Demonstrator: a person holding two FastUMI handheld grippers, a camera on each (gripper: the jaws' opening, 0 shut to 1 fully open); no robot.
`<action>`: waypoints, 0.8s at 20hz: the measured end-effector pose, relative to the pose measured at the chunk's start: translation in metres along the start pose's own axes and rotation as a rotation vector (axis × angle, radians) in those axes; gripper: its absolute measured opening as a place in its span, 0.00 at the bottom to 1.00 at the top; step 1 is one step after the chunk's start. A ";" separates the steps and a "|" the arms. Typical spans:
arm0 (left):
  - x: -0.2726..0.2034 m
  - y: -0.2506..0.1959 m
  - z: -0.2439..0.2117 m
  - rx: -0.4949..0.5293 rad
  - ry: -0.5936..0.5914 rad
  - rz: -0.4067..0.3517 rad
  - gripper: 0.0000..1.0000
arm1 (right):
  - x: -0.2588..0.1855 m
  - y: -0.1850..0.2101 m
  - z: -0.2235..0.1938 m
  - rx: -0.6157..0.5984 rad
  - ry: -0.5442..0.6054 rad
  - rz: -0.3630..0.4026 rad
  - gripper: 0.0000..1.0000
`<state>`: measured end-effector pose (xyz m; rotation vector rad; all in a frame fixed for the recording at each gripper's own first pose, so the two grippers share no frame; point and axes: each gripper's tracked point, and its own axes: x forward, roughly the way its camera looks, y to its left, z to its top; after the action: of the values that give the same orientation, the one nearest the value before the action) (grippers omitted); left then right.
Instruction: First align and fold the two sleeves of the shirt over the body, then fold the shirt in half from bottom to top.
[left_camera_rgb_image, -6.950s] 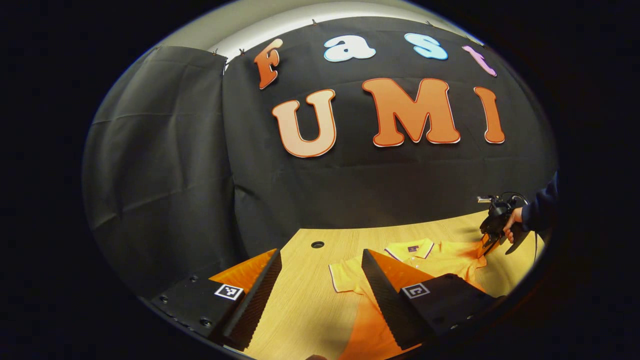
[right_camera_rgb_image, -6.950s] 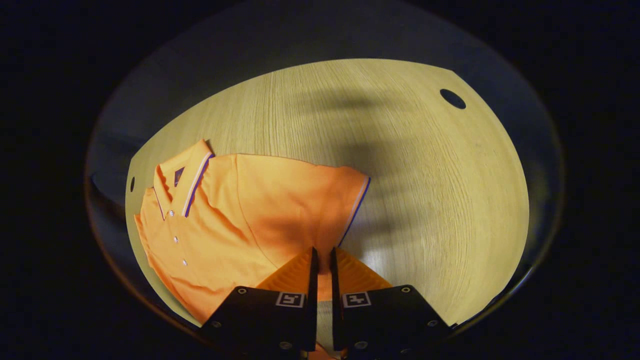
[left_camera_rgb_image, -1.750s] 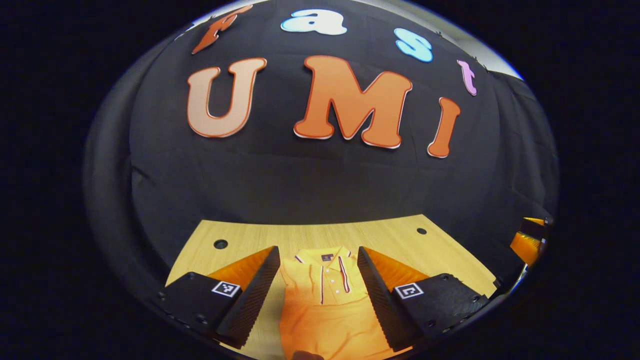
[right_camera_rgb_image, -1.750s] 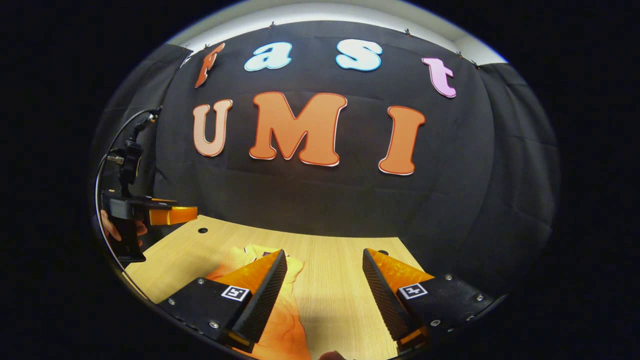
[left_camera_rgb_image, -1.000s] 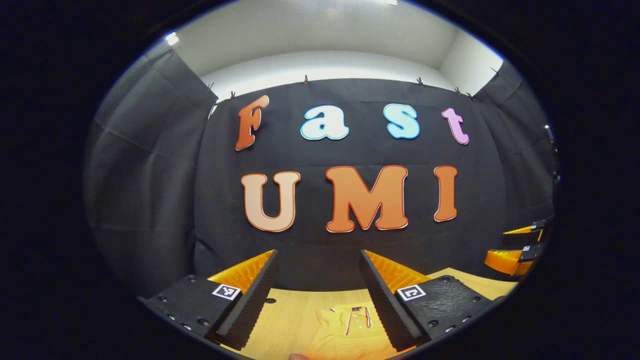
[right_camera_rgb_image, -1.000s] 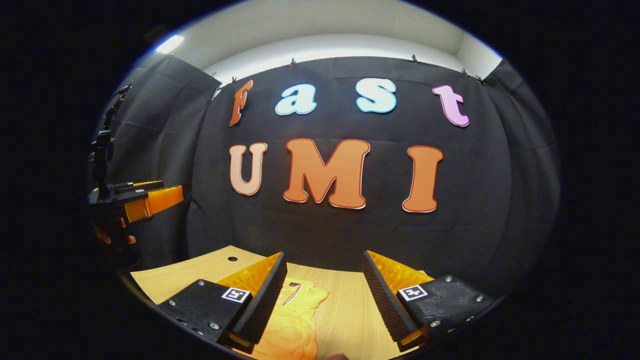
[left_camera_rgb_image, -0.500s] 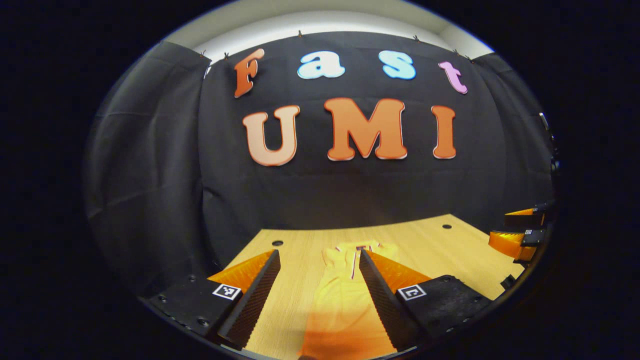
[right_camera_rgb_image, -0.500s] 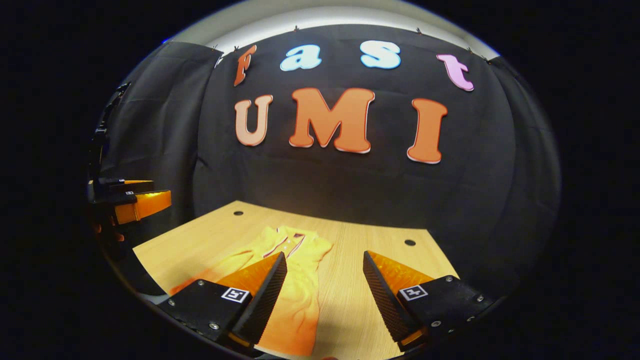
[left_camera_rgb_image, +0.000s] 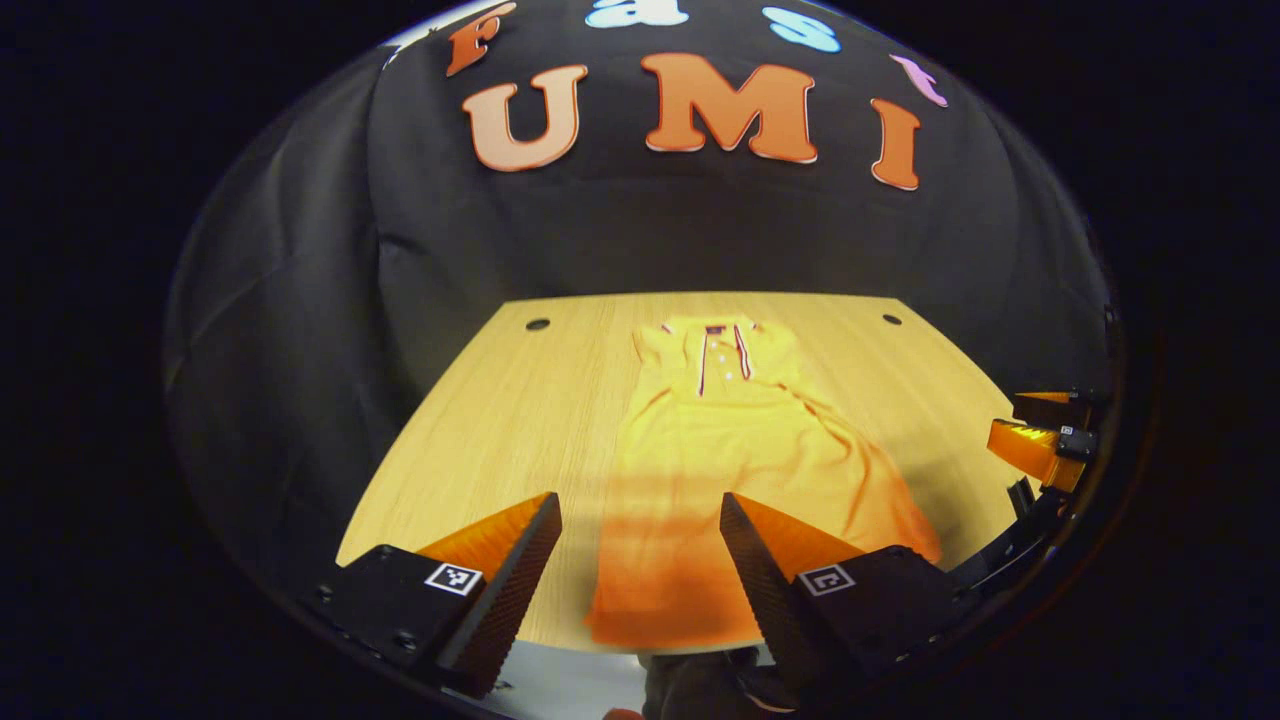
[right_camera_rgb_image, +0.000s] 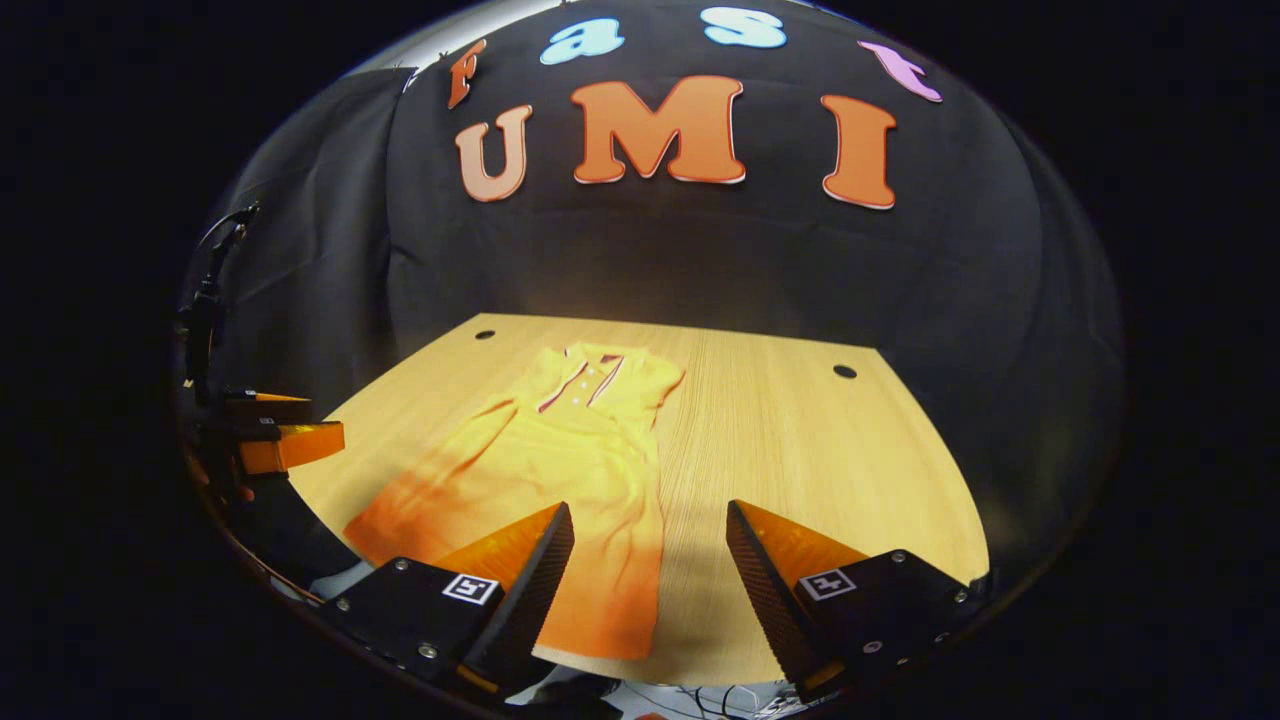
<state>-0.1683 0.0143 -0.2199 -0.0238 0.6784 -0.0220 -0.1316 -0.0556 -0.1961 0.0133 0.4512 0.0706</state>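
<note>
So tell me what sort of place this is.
Probably a staged recording booth, not a home: black cloth wall behind, a bare wooden table with cable holes, and one orange shirt laid flat on it.

We see the left gripper (left_camera_rgb_image: 640, 545) as two black finger blocks, each with a white square tag bearing a black fiducial pattern. Small round screws dot the block on the tag's outer side. Inner finger faces are finely ribbed, wedge-shaped, tapering to a point away from the tags. The right gripper (right_camera_rgb_image: 648, 555) has the same build: black blocks, one tag each, screws near the tags, ribbed wedges. In the right gripper view, above the far left gripper's body, we see a thin dark cable (right_camera_rgb_image: 222, 232) arcing off a black mast.
</note>
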 end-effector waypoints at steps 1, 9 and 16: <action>0.002 -0.003 -0.010 -0.014 0.035 -0.014 0.98 | 0.004 0.003 -0.013 0.006 0.035 0.007 0.94; 0.040 0.003 -0.052 -0.060 0.254 -0.018 0.99 | 0.025 0.022 -0.068 0.022 0.257 0.015 0.94; 0.072 0.001 -0.097 -0.034 0.426 -0.003 0.99 | 0.034 0.022 -0.111 0.020 0.423 0.008 0.94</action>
<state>-0.1733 0.0114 -0.3402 -0.0535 1.1048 -0.0185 -0.1511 -0.0319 -0.3105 0.0204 0.8748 0.0773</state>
